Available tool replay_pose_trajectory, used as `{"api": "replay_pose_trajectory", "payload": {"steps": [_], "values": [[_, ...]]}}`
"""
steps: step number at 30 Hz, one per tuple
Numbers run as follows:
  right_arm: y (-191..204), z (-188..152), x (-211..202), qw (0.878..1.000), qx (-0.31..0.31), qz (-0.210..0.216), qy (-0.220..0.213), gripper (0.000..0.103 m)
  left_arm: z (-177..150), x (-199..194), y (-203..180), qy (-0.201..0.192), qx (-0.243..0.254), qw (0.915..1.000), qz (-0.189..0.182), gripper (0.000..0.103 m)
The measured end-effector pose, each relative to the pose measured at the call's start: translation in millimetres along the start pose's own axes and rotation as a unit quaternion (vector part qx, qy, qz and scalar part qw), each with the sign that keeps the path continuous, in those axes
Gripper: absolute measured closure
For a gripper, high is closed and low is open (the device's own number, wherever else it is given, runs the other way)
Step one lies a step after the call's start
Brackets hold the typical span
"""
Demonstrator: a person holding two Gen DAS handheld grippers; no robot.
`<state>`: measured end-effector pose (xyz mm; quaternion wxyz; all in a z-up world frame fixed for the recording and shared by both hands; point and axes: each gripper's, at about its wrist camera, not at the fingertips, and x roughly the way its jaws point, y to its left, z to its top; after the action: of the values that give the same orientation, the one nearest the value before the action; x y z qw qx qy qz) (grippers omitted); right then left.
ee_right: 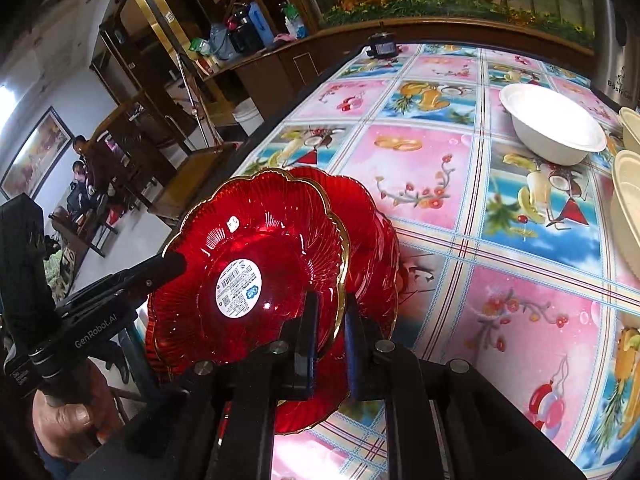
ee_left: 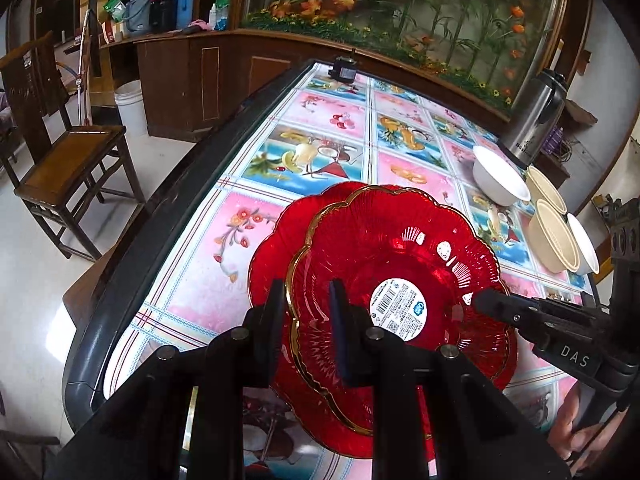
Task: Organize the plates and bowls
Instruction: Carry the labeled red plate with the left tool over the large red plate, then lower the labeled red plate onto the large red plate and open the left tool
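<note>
A red glass plate [ee_left: 400, 264] with a gold scalloped rim and a white label sits on top of a second red plate [ee_left: 276, 248] on the table. My left gripper [ee_left: 306, 312] straddles the top plate's near-left rim, its fingers a little apart on either side. My right gripper [ee_right: 330, 332] straddles the opposite rim of the same plate [ee_right: 248, 248], nearly closed on it; it shows in the left wrist view [ee_left: 492, 300] at the right. The lower plate [ee_right: 372, 240] sticks out behind. A white bowl [ee_left: 498, 180] and cream bowls [ee_left: 554, 240] stand at the right.
The table carries a colourful fruit-print cloth [ee_left: 320, 152] with a dark raised edge [ee_left: 168, 208]. A steel thermos [ee_left: 536, 120] stands behind the bowls. A small black device [ee_left: 342, 72] sits at the far end. A wooden chair [ee_left: 68, 168] stands left of the table.
</note>
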<state>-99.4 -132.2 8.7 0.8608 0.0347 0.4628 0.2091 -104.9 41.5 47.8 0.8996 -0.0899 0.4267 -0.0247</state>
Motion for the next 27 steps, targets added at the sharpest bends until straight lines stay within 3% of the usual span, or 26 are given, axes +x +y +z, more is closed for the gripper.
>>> {"api": "replay_pose_trajectory", "payload": {"steps": [10, 13, 16, 21, 27], "values": [[11, 3, 10, 0.999, -0.036, -0.033, 0.010, 0.088, 2, 9, -7, 0.014, 0.028, 0.9992, 0.026, 0.079], [17, 6, 13, 0.997, -0.059, -0.049, 0.016, 0.085, 2, 10, -12, 0.017, 0.040, 0.9985, 0.032, 0.069], [22, 6, 16, 0.994, -0.082, -0.062, 0.026, 0.079, 1, 11, -17, 0.019, 0.049, 0.9982, 0.029, 0.050], [29, 6, 18, 0.993, -0.099, -0.060, 0.037, 0.066, 0, 13, -20, 0.025, 0.055, 0.9978, 0.027, 0.049], [25, 9, 10, 0.995, -0.087, -0.049, 0.027, 0.063, 2, 8, -16, 0.026, 0.046, 0.9984, 0.019, 0.048]]}}
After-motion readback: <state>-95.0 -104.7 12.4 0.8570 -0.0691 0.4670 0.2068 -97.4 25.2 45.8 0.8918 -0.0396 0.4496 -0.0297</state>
